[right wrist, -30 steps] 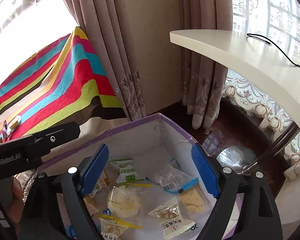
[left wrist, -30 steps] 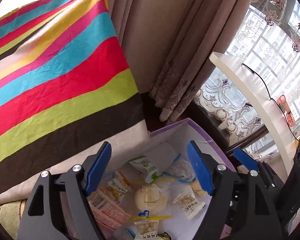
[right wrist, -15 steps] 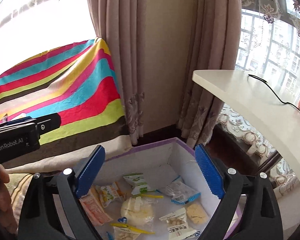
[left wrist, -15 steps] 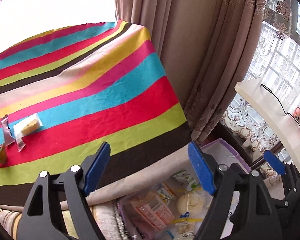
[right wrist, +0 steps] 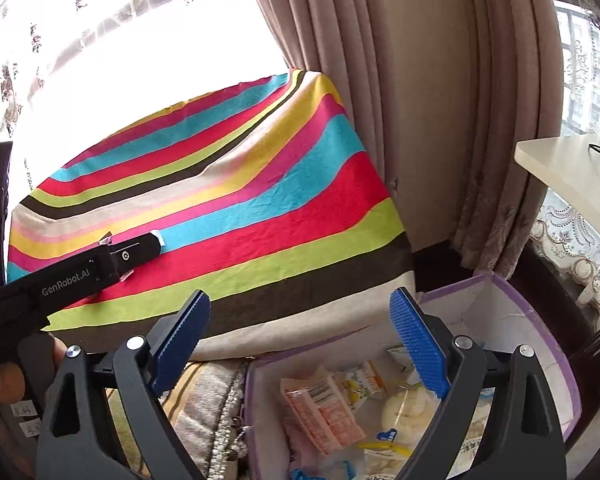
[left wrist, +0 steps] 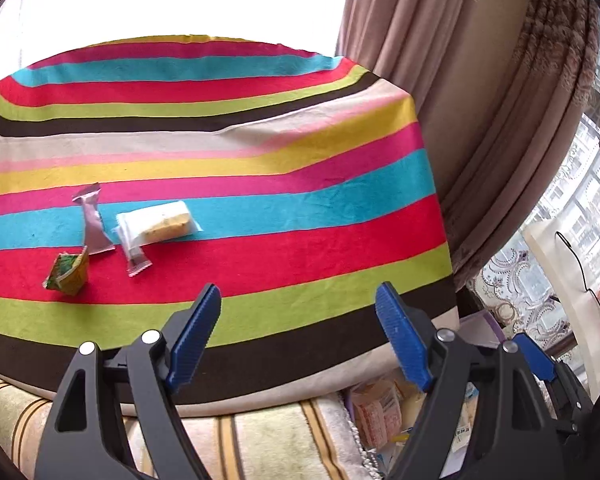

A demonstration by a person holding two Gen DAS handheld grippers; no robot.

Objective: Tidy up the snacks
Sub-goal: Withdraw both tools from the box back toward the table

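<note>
Lying on the striped cloth (left wrist: 260,216): three crinkly wrapped snacks (left wrist: 156,226).

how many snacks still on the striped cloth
3, close together on the cloth's left: a pink wrapper, a clear-wrapped yellow cake to its right, and a green-yellow packet nearest the camera. None appear hidden.

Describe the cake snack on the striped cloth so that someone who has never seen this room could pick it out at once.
Find the striped tablecloth by the beige curtain. Three snack packets lie in a cluster toward the left of the left wrist view, mostly on its blue and red stripes. The cake snack is the rightmost: a clear wrapper showing a pale yellow block, unlike the slim pinkish packet and the crumpled green-yellow packet beside it.
</note>
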